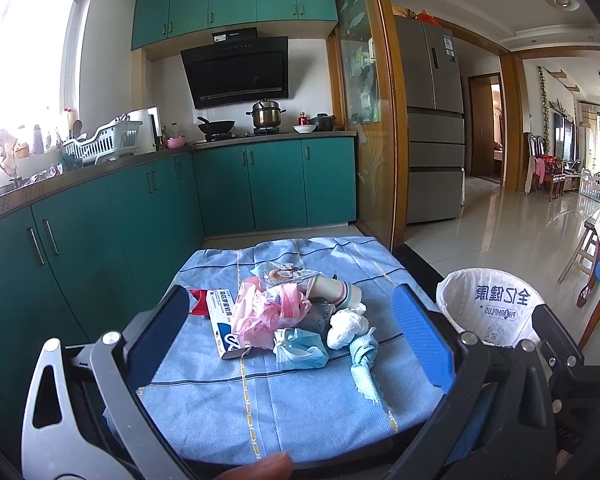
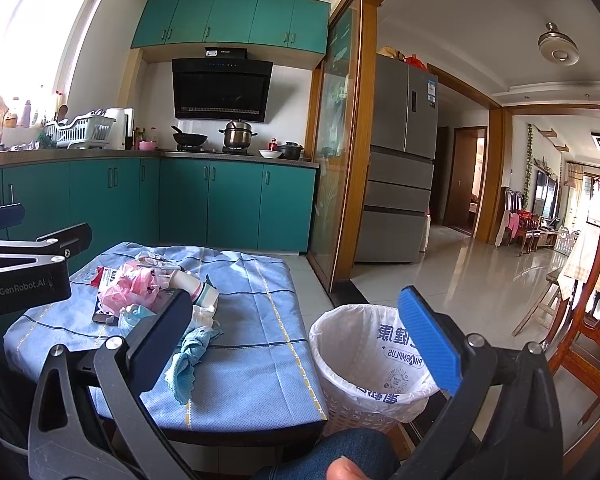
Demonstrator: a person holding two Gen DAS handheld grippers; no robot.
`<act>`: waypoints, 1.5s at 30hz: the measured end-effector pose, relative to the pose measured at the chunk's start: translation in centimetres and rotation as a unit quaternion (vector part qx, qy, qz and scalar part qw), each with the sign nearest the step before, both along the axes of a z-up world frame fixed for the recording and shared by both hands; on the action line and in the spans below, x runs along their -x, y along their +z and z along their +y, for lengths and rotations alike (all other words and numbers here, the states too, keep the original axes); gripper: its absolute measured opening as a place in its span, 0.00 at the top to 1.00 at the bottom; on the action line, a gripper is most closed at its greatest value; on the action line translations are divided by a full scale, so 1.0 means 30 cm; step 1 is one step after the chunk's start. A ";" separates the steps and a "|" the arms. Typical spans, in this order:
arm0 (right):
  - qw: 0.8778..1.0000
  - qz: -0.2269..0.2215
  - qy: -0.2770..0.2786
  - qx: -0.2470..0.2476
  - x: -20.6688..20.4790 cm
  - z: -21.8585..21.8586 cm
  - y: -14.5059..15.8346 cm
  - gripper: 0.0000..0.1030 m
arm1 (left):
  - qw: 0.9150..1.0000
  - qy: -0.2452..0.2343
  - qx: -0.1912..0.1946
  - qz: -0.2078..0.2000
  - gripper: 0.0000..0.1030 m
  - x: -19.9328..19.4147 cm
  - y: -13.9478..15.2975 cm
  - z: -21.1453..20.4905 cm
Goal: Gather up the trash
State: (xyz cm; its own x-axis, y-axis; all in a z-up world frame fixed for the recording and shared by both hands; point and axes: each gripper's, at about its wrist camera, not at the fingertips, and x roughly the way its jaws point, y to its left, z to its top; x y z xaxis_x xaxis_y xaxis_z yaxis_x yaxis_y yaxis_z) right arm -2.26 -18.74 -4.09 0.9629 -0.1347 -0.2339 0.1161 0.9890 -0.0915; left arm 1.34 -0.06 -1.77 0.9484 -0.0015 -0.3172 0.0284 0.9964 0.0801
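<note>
A heap of trash lies on a low table under a blue cloth: a white medicine box, a pink plastic bag, a blue face mask, crumpled white paper, a knotted blue rag and a paper cup. My left gripper hovers open above the heap, its fingers on either side. To the right of the table stands a white-lined bin. My right gripper is open and empty above the gap between the table's edge and the bin. The rag also shows in the right wrist view.
Green kitchen cabinets run along the left and back. A glass sliding door with a wooden frame stands behind the table. Wooden chairs are at the right. Tiled floor opens toward the living room. A person's knee is below.
</note>
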 end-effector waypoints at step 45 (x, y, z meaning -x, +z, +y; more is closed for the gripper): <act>1.000 -0.003 0.004 0.008 0.000 0.010 0.002 0.02 | 1.000 0.001 -0.002 0.001 0.02 -0.003 -0.016 0.007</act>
State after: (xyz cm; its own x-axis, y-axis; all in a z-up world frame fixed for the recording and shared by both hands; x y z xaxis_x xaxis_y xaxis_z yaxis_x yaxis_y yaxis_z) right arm -2.25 -18.46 -4.02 0.9655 -0.1300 -0.2256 0.1081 0.9884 -0.1071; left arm 1.42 0.16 -2.25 0.9478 0.0009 -0.3188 0.0271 0.9962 0.0833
